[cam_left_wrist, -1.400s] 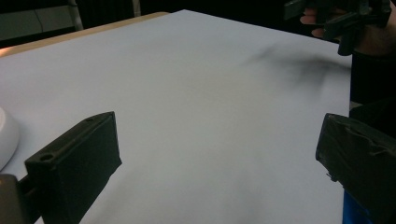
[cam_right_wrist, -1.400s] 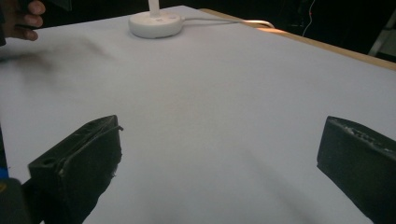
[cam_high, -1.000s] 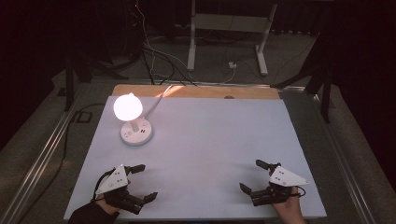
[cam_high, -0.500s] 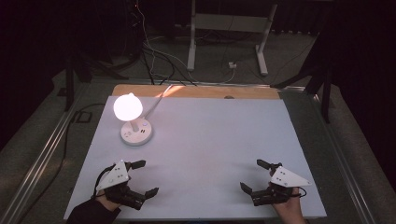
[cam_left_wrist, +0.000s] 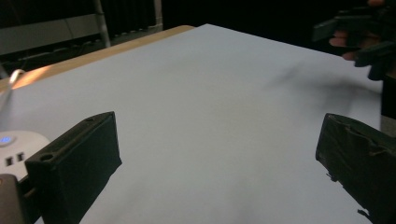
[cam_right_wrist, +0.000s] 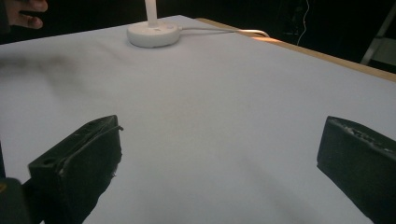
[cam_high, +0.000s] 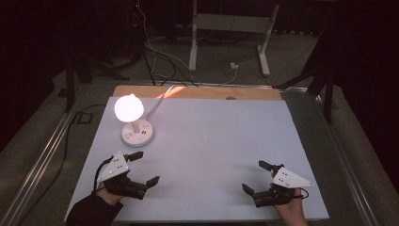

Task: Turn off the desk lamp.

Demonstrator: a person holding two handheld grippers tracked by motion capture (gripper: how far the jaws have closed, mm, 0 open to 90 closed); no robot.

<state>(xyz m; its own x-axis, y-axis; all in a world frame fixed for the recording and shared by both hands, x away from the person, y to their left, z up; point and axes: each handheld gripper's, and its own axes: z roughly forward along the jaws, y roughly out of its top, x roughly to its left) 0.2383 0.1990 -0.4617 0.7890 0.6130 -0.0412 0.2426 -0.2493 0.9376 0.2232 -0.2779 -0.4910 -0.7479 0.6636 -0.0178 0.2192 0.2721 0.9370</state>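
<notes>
From up here I have the left gripper (cam_high: 143, 167) at about seven o'clock on the white-topped desk (cam_high: 216, 141), jaws spread wide and holding nothing. The right gripper (cam_high: 256, 176) sits at about five o'clock, its jaws just as wide and just as empty. Nearest to my left gripper is the small white desk lamp with a glowing round shade and a flat round base (cam_high: 136, 134), standing at ten o'clock, near the jaws but not touching them.

My worry, as I judge it, is that the lamp is top-heavy. If I come in high and catch the shade or the thin stem rather than the base, it could tip. Its white cable (cam_high: 157, 101) runs off toward the far edge at twelve o'clock, so a pull toward me might drag it taut and swing the base round.

The lamp's long axis stands upright, stem rising from the base with the shade on top. In the right gripper view the base (cam_right_wrist: 154, 33) lies far off, cable trailing to its right.
</notes>
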